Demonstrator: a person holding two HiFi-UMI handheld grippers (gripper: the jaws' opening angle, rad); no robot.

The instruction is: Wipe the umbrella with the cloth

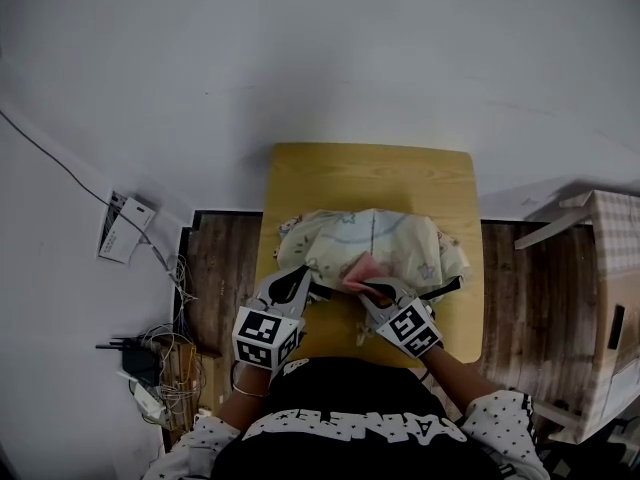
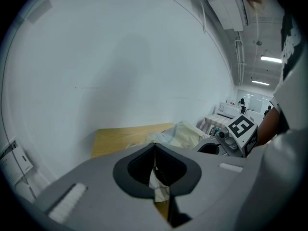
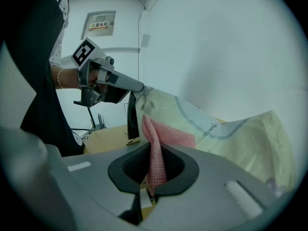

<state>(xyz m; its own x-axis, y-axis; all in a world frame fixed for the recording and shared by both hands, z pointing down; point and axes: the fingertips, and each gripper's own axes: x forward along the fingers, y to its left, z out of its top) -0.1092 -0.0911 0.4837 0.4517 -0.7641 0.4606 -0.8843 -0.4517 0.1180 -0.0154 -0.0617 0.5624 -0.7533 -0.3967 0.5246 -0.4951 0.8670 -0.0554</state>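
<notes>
**Head view.** A round-cornered table (image 1: 370, 168) of yellow wood stands against a white wall. On its 6 o'clock half lies the umbrella (image 1: 410, 236), a crumpled heap of cream fabric with faint pastel prints. The pink cloth (image 1: 360, 268) sits at the umbrella's 6 o'clock edge. The left gripper (image 1: 300, 286) meets the fabric at 7 o'clock and the right gripper (image 1: 378, 290) at 5 o'clock. Each carries a black-and-white marker cube (image 1: 266, 336). The white lettering on the person's black shirt (image 1: 340, 388) cannot be read.

**Left gripper view.** The jaws are clenched on a thin fold of the umbrella's cream fabric. Bare table wood shows at 10 o'clock.

**Right gripper view.** The jaws grasp the cloth, a waffle-textured strip standing upright between them. Its top is folded toward 2 o'clock against the umbrella. At 11 o'clock a framed wall sign (image 3: 100, 25) carries characters too small to read.
</notes>
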